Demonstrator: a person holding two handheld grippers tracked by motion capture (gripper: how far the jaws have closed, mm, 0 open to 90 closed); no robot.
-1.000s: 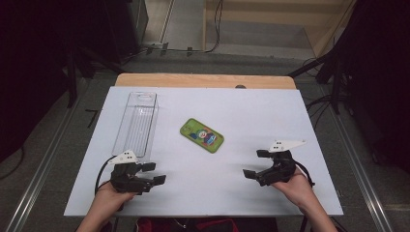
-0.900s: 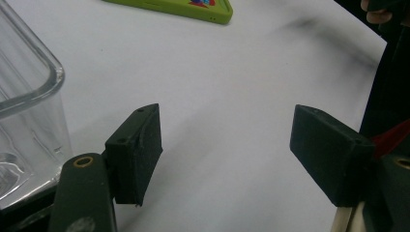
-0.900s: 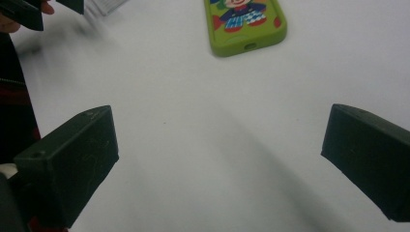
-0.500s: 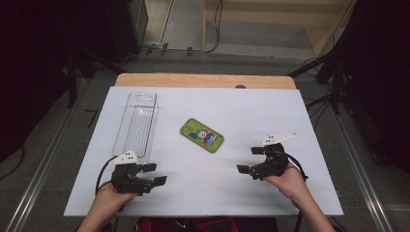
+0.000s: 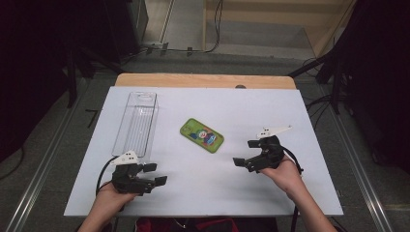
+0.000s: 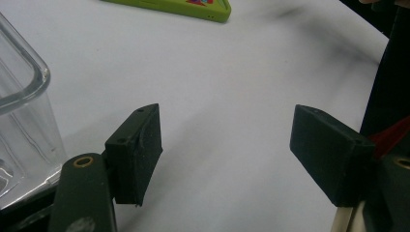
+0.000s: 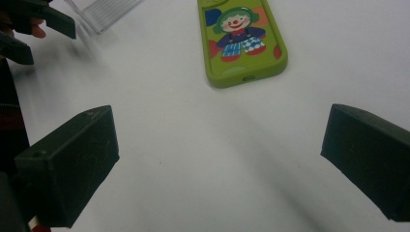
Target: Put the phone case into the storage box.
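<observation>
I point the right gripper (image 5: pixel 245 153), jaws apart, toward the green phone case (image 5: pixel 201 135) to grasp it, while the left gripper (image 5: pixel 154 173) waits with jaws apart near the clear container (image 5: pixel 137 123).

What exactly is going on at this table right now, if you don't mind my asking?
A person holds a gripper in each hand over a white table. The right gripper, jaws open and empty, points toward a green phone case lying flat mid-table. The left gripper, also open and empty, sits beside a clear plastic bin. Nothing is held yet.
</observation>
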